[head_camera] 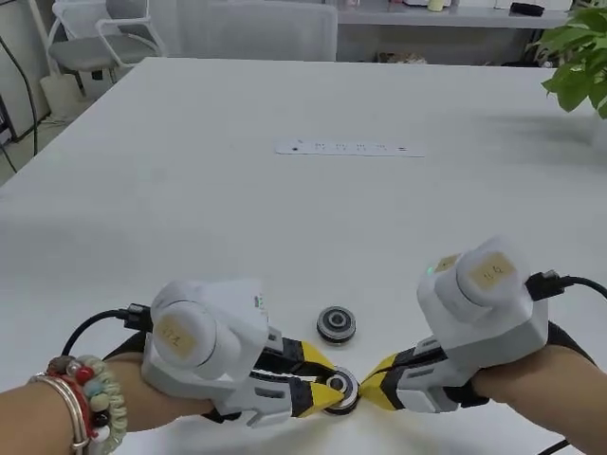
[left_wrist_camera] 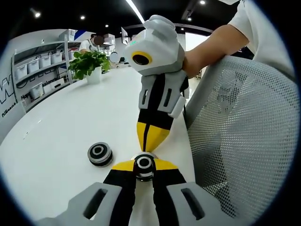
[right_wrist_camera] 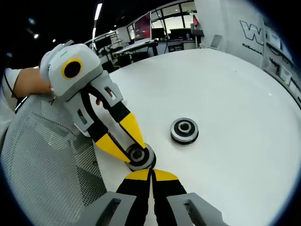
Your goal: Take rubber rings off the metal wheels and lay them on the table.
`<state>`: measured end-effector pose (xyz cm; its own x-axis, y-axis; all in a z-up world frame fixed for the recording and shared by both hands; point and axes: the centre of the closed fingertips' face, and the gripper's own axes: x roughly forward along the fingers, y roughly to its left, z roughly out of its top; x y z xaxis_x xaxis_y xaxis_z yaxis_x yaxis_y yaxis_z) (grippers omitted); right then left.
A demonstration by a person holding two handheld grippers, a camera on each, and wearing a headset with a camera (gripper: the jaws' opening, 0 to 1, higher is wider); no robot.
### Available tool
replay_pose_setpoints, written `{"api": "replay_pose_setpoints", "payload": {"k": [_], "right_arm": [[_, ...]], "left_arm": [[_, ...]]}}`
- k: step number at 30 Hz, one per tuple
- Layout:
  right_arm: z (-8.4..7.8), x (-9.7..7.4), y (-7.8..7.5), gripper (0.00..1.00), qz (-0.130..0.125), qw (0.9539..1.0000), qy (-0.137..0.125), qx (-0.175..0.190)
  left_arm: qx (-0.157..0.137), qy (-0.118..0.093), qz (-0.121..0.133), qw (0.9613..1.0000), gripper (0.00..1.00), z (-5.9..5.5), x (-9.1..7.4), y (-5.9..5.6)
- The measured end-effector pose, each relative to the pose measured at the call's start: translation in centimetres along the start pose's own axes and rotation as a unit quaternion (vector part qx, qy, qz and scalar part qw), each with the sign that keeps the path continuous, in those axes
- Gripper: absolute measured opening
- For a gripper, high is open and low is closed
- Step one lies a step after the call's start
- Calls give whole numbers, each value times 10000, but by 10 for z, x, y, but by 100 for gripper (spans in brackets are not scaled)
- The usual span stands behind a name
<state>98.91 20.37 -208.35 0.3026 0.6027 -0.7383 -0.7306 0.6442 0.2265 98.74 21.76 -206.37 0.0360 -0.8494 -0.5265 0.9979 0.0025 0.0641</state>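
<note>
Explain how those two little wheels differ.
The near wheel is clamped in the left gripper, with the shut right gripper at its rim; the far wheel lies free on the table. The near wheel sits closer to the person than the far wheel. Both have dark rims, metal centres.

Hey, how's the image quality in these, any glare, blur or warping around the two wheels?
Head view: soft, even light, faint shadows, the held wheel and loose wheel both sharp. Left gripper view: fisheye bends the table edge, ceiling lights flare overhead. Right gripper view: same warping, loose wheel crisp.
</note>
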Motion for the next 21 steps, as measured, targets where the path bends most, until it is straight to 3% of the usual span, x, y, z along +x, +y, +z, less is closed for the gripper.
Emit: {"api": "replay_pose_setpoints", "payload": {"k": [6,10,12,13,21], "right_arm": [[6,-5,1,0,146,9982,-217,546],[10,-6,3,0,218,9970,-296,680],[13,-6,9,0,380,9938,-373,971],[11,-7,5,0,282,9950,-307,912],[14,-7,10,0,333,9943,-328,957]], "left_arm": [[16,16,5,10000,8,0,0,0],[29,25,-2,10000,8,0,0,0],[52,38,-11,10000,8,0,0,0],[102,50,-11,9999,8,0,0,0],[209,101,-19,9997,8,0,0,0]]}}
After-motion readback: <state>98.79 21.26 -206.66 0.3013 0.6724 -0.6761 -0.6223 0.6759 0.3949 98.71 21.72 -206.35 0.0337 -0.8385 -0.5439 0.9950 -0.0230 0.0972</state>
